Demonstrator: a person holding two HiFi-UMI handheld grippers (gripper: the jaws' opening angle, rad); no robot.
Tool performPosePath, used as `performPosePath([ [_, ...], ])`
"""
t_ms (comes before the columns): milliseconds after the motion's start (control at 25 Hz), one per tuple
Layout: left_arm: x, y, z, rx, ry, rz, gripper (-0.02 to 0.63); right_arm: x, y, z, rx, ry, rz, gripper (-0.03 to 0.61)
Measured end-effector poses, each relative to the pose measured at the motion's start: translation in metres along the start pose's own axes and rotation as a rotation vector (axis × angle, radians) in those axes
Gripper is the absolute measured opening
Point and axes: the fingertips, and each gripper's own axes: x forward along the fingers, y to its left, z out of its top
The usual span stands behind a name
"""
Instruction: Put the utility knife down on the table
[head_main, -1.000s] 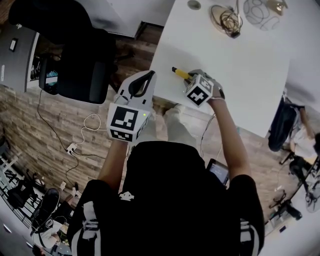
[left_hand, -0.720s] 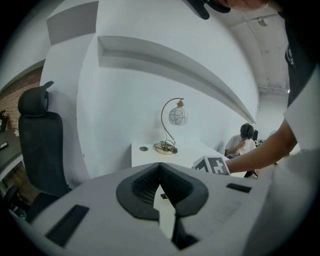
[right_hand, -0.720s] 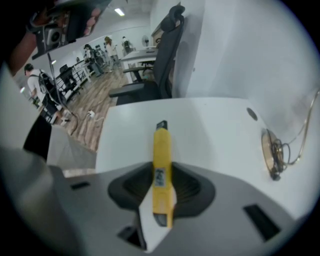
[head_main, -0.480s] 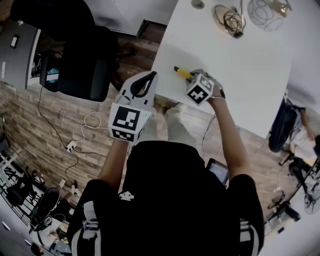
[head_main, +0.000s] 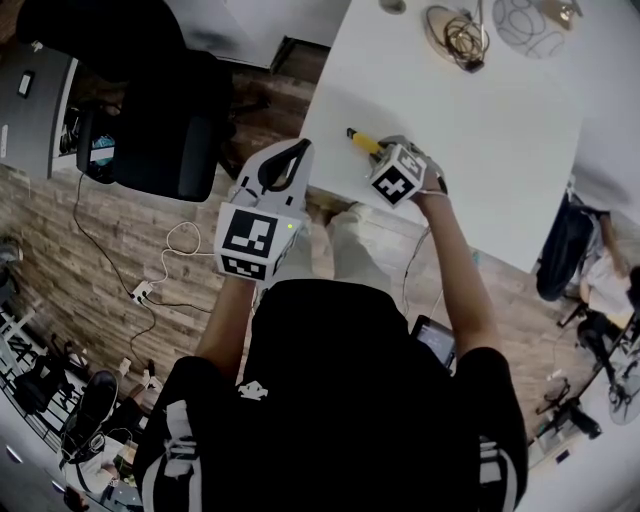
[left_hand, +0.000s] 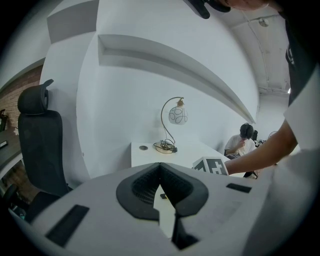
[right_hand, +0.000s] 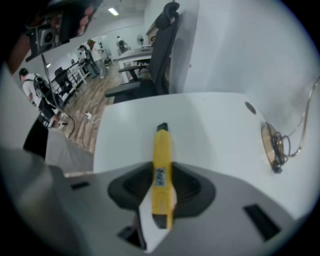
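Utility knife (right_hand: 161, 150), yellow, is clamped between the pads of the right hand-held gripper (right_hand: 163, 169), above the white worktop (right_hand: 215, 125) near its edge. Left hand-held gripper (left_hand: 160, 166): jaws together, empty.

Two grippers are counted: the left gripper (left_hand: 160, 166) and the right gripper (right_hand: 163, 167). Two marker cubes are counted, a left marker cube (head_main: 250, 243) and a right marker cube (head_main: 397, 180). One yellow utility knife (right_hand: 162, 150) is seen. One white table (head_main: 480, 130) is shown, with one round cable hole (right_hand: 250, 108) in its top and one desk lamp (left_hand: 177, 115) on it. One black office chair (head_main: 165, 110) and one white power strip (head_main: 143, 296) are counted. One seated person (left_hand: 242, 142) is made out far behind.
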Motion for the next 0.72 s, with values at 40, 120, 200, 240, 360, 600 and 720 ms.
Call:
performPosePath([
  [40,0.000,0.000,0.001,-0.002,-0.002,0.002,0.018,0.000,0.000,0.000,0.005,-0.002,0.000,0.138],
  [120,-0.001,0.001,0.001,-0.001,-0.002,0.002,0.018,-0.002,-0.001,0.001,0.011,-0.007,0.002,0.140],
  [200,0.000,0.000,0.001,0.005,0.000,-0.001,0.018,-0.002,0.000,0.002,0.017,-0.012,0.012,0.150],
  [240,0.000,0.000,0.002,0.006,-0.001,-0.002,0.018,-0.003,0.000,0.003,0.020,-0.015,0.019,0.161],
  [360,0.001,0.000,0.005,0.004,-0.008,-0.003,0.018,-0.004,0.001,0.005,0.027,-0.021,0.028,0.165],
  [600,-0.001,-0.001,0.008,0.007,-0.012,-0.009,0.018,-0.012,-0.003,0.008,0.040,-0.036,0.006,0.164],
  [720,-0.004,0.000,0.010,0.013,-0.018,-0.006,0.018,-0.017,-0.003,0.011,0.053,-0.054,0.003,0.164],
])
